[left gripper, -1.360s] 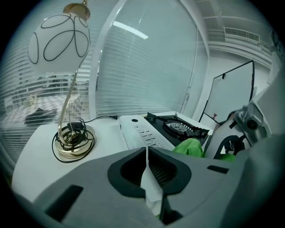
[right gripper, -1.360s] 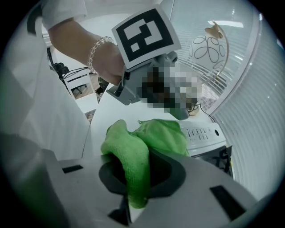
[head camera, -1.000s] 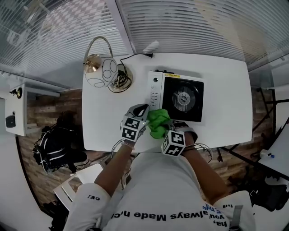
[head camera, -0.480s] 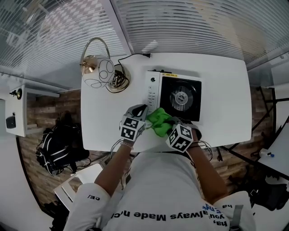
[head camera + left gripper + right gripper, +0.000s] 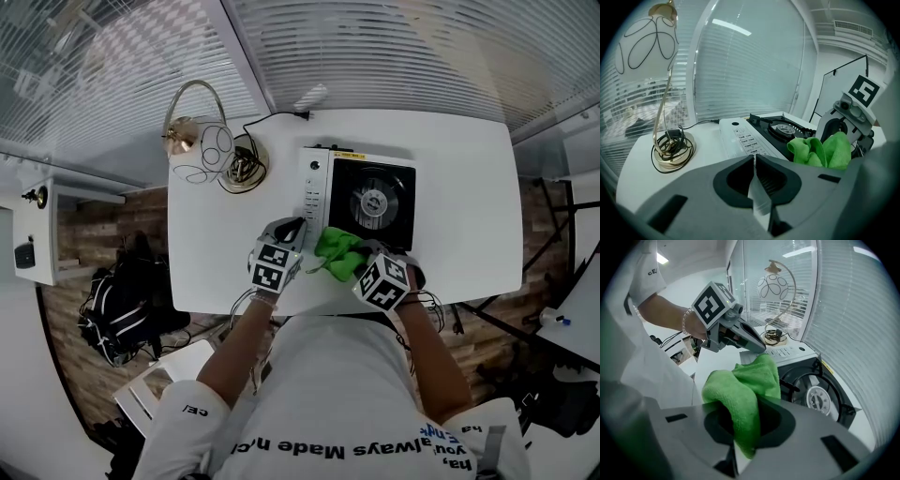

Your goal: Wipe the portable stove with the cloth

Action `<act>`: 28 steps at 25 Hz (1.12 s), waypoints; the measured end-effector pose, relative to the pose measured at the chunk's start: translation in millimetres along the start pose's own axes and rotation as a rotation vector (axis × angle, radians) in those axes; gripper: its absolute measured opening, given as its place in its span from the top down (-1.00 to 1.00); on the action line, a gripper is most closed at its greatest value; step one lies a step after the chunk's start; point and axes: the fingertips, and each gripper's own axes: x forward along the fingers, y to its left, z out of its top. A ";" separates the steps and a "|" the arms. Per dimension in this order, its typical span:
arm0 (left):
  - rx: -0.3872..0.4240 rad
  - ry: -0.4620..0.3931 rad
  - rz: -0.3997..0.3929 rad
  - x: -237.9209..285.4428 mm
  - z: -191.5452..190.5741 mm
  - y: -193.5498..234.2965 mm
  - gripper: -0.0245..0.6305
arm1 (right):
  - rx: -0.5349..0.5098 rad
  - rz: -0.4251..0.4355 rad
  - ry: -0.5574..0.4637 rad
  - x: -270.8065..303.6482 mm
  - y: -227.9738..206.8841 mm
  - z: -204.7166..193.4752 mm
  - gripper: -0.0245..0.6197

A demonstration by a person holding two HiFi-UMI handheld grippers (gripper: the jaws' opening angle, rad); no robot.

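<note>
The portable stove (image 5: 319,192) has a white control strip and a black burner top (image 5: 375,202), and stands mid-table. A green cloth (image 5: 337,251) lies bunched on the stove's near edge with my right gripper (image 5: 354,261) shut on it. In the right gripper view the cloth (image 5: 750,390) fills the jaws of my right gripper (image 5: 745,427), with the burner (image 5: 818,397) just beyond. My left gripper (image 5: 289,231) is shut with nothing in it, its tip by the stove's near left corner. In the left gripper view, my left gripper (image 5: 754,161) points at the stove (image 5: 745,136), with the cloth (image 5: 820,150) to its right.
A table lamp (image 5: 202,141) with a white globe shade and a coiled cord (image 5: 246,164) stands at the table's back left. The white table (image 5: 469,225) ends close to my body. A black bag (image 5: 117,305) lies on the floor to the left.
My right gripper has carried the cloth rightward along the stove's near edge. The left gripper has stayed at the stove's corner.
</note>
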 end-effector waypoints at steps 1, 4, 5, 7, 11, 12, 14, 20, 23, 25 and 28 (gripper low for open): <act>0.006 0.004 0.003 0.3 -0.3 0.1 0.85 | 0.005 -0.001 0.002 -1.0 -1.1 -2.1 0.80; 0.015 0.010 0.009 1.0 -0.7 -0.1 0.85 | 0.034 -0.008 0.006 -6.3 -7.5 -11.9 0.80; 0.017 0.010 0.010 1.1 -0.6 -0.1 0.85 | 0.048 -0.012 0.007 -8.9 -10.3 -16.0 0.80; 0.022 0.011 0.015 1.0 -0.3 0.0 0.85 | 0.072 -0.018 0.006 -14.3 -15.6 -24.3 0.80; 0.035 0.020 0.026 1.0 -1.4 -0.2 0.85 | 0.102 -0.033 0.013 -23.1 -21.2 -40.2 0.80; 0.038 0.023 0.027 1.3 -1.7 -0.3 0.85 | 0.106 -0.038 0.015 -24.6 -21.8 -43.5 0.80; 0.043 0.029 0.031 1.8 -2.1 -0.1 0.85 | 0.110 -0.048 0.019 -26.9 -21.9 -49.0 0.80; 0.042 0.031 0.040 1.8 -2.1 0.6 0.85 | 0.129 -0.077 0.013 -33.2 -18.9 -60.6 0.80; 0.047 0.035 0.042 1.8 -1.4 -0.4 0.85 | 0.127 -0.102 0.017 -38.3 -16.9 -68.1 0.80; 0.053 0.037 0.045 1.8 -1.3 -0.8 0.85 | 0.135 -0.119 0.021 -41.9 -16.4 -75.4 0.80; 0.054 0.038 0.048 2.3 -1.7 -0.5 0.85 | 0.155 -0.129 0.028 -45.7 -15.5 -86.2 0.80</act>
